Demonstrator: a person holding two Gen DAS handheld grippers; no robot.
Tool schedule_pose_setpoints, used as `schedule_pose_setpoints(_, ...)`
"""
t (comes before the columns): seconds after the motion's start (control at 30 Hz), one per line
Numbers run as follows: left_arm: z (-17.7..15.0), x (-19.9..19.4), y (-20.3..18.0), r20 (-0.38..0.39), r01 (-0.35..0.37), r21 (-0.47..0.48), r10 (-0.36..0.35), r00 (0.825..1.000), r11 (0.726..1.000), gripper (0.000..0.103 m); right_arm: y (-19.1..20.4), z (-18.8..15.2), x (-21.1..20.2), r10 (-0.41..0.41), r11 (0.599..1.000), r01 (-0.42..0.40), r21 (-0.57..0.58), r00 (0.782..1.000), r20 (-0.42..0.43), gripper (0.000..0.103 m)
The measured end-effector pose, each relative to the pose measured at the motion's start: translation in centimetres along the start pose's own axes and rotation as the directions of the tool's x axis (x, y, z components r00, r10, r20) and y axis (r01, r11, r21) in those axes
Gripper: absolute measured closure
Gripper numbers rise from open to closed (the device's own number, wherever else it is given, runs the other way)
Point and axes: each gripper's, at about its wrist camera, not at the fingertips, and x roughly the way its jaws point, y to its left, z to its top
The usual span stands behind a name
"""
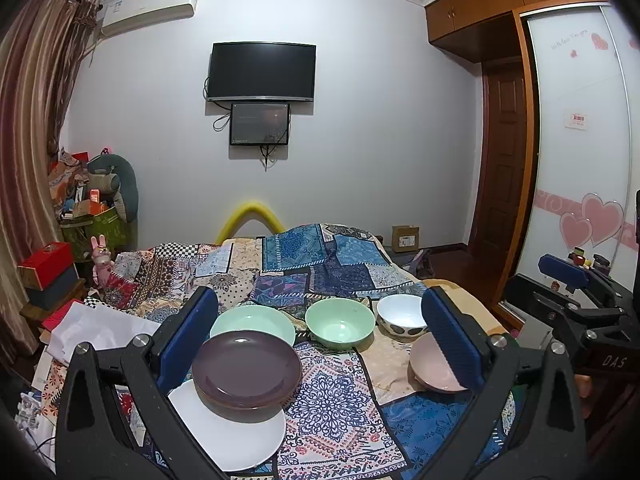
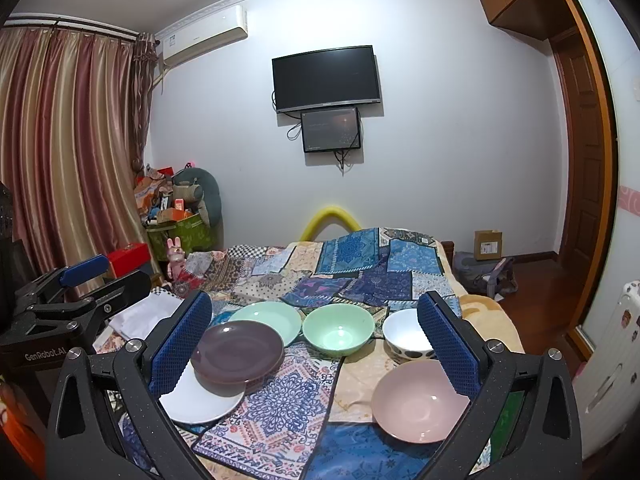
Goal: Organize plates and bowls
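on the left tongs (image 2: 84, 268): "genrobot.ai"

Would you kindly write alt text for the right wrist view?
The open right gripper hovers over a patchwork bedspread holding a purple plate resting on a white plate, a green plate, and green, spotted white and pink bowls.

Side-by-side wrist views, facing shared bed (image 1: 320, 264)
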Motion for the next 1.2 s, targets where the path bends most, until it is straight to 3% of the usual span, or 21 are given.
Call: schedule_pose_setpoints(1.2, 0.1, 0.08, 0.21, 0.0, -0.001, -0.004, 0.001, 1.0, 1.0, 0.0, -0.12, -0.04, -0.06, 0.008, 1.0, -0.008, 0.004, 1.0, 0.003, 0.001)
